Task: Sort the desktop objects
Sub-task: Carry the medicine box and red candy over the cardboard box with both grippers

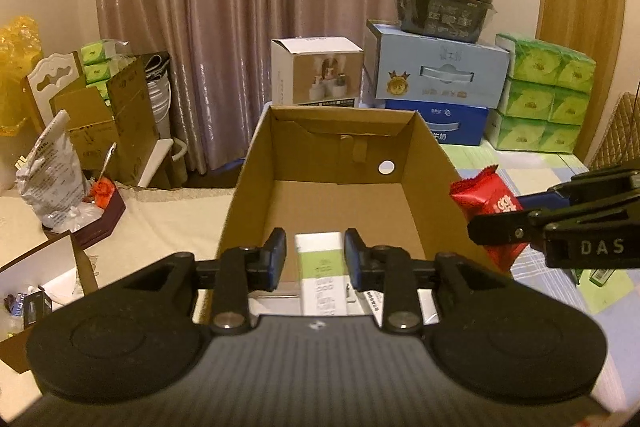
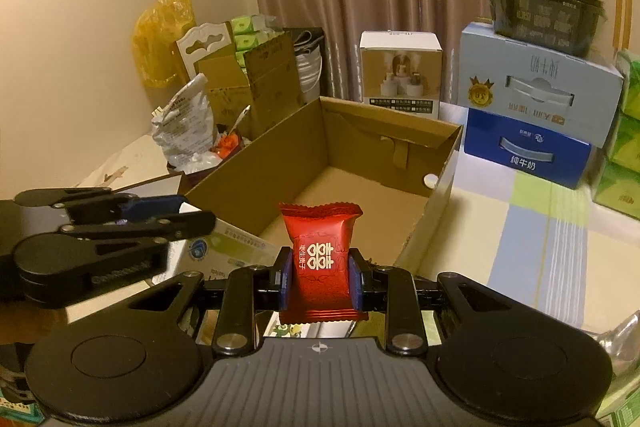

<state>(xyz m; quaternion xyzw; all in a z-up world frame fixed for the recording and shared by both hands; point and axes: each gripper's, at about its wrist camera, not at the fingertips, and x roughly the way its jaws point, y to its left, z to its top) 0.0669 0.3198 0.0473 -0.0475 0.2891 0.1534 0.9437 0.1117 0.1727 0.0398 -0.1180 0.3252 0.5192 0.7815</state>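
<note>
At lower centre of the right wrist view, the right gripper [image 2: 321, 277] points level toward the open cardboard box [image 2: 408, 143], its fingers [image 2: 285, 277] clenched on a red candy packet [image 2: 320, 259] held upright, white characters facing the camera, crimped ends at top and bottom. At lower centre of the left wrist view, the left gripper [image 1: 315, 259] reaches over the box's near edge, fingers [image 1: 276, 255] released, flanking without touching a white-and-green carton [image 1: 320, 271]. Behind the box, at upper right, stand stacked blue milk cases [image 2: 532, 107].
</note>
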